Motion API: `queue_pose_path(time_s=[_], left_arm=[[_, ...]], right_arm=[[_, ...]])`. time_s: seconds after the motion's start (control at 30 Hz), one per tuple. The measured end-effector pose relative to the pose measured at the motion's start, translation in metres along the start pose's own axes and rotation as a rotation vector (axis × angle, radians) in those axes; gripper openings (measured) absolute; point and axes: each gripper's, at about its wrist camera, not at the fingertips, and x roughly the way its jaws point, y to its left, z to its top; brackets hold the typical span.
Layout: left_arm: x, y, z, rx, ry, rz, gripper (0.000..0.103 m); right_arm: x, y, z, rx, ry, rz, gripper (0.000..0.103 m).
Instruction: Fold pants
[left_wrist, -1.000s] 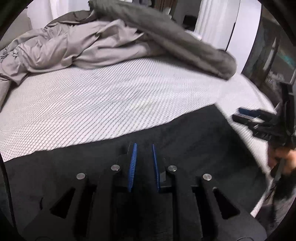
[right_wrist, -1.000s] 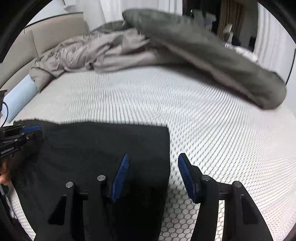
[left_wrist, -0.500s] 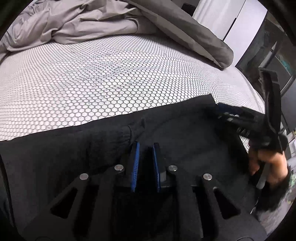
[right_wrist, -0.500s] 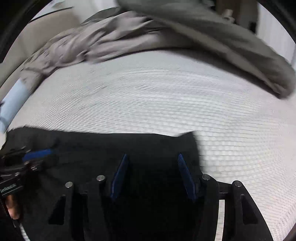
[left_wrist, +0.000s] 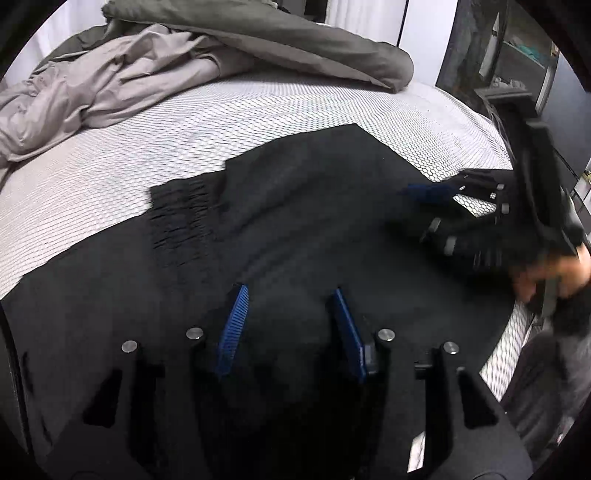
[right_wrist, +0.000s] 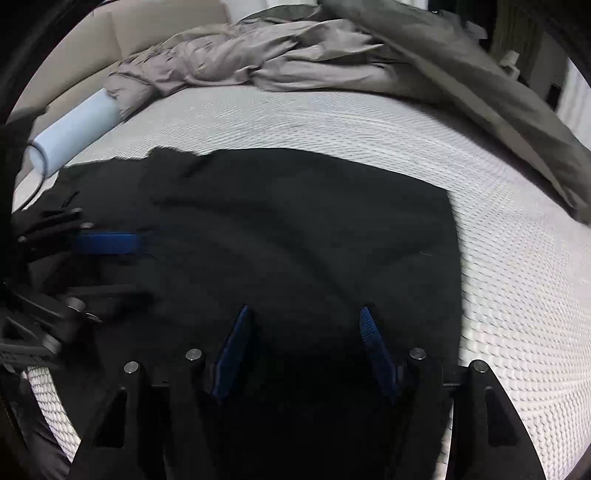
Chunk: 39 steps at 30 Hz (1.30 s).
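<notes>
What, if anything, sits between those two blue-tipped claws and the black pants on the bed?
Nothing visible does. The left gripper and the right gripper both hang open right over the black pants, whose cloth fills the gap between the tips. The crumpled bedding lies apart, farther back on the mattress.

The left gripper (left_wrist: 288, 295) points steeply down, and its jaws have just been opening; its blue pads (left_wrist: 232, 328) stand apart and press on nothing. The right gripper (right_wrist: 303, 314) also tilts down with its jaws apart. At 3 o'clock in the left view, a hand (left_wrist: 543, 273) (blurred) holds the right gripper.
</notes>
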Motion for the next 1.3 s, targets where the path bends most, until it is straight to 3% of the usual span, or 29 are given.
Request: queue_pose_path(time_s=[0.17, 0.27, 0.33, 0.4, 0.43, 0.6, 0.7, 0.8, 0.9, 1.0, 1.03, 1.07, 1.1, 1.13, 1.2, 1.23, 1.3], left_arm=[[-0.028, 0.001, -0.014, -0.067, -0.045, 0.03, 0.051], [-0.036, -0.021, -0.016, -0.034, -0.085, 0.011, 0.051], [-0.017, -0.034, -0.012, 0.001, -0.036, -0.013, 0.051], [0.003, -0.044, -0.016, 0.08, 0.037, 0.031, 0.051], [0.004, -0.044, -0.019, 0.105, 0.046, 0.034, 0.051], [-0.015, -0.024, -0.036, 0.065, 0.061, 0.001, 0.051], [-0.027, -0.019, -0.036, 0.043, 0.042, -0.008, 0.051], [-0.044, -0.002, -0.029, -0.039, -0.035, -0.046, 0.052], [-0.049, 0.027, -0.023, -0.202, -0.086, -0.04, 0.052], [-0.042, 0.049, -0.023, -0.309, -0.077, 0.024, 0.052], [-0.038, 0.055, -0.026, -0.334, -0.062, 0.041, 0.052], [-0.035, 0.059, -0.028, -0.359, -0.051, 0.048, 0.052], [-0.034, 0.065, -0.03, -0.383, -0.045, 0.05, 0.052], [-0.034, 0.064, -0.033, -0.392, -0.047, 0.052, 0.052], [-0.038, 0.062, -0.035, -0.384, -0.055, 0.065, 0.052], [-0.04, 0.062, -0.037, -0.372, -0.058, 0.07, 0.052], [-0.039, 0.058, -0.037, -0.346, -0.052, 0.081, 0.052]], right_arm=[[-0.023, -0.034, -0.012, 0.1, -0.04, -0.102, 0.062], [-0.045, -0.012, -0.008, 0.084, -0.115, 0.009, 0.062], [-0.048, 0.017, -0.003, 0.008, -0.138, 0.081, 0.062], [-0.03, 0.021, -0.013, 0.007, -0.055, 0.191, 0.062], [-0.016, 0.02, -0.011, 0.012, -0.01, 0.202, 0.06], [-0.023, -0.027, -0.026, 0.038, -0.01, 0.126, 0.059], [-0.036, -0.07, -0.047, 0.14, -0.014, 0.088, 0.067], [-0.047, -0.106, -0.051, 0.309, -0.084, 0.269, 0.067], [-0.041, -0.12, -0.049, 0.433, -0.128, 0.394, 0.067], [-0.004, -0.124, -0.044, 0.556, -0.08, 0.573, 0.053], [0.008, -0.121, -0.04, 0.564, -0.061, 0.587, 0.042], [0.017, -0.12, -0.033, 0.559, -0.046, 0.576, 0.02], [0.026, -0.115, -0.027, 0.541, -0.019, 0.535, 0.015], [0.027, -0.11, -0.026, 0.529, -0.006, 0.514, 0.011], [0.005, -0.104, -0.011, 0.477, -0.08, 0.474, 0.01], [-0.008, -0.103, -0.006, 0.449, -0.115, 0.457, 0.01], [-0.013, -0.101, -0.001, 0.432, -0.1, 0.377, 0.015]])
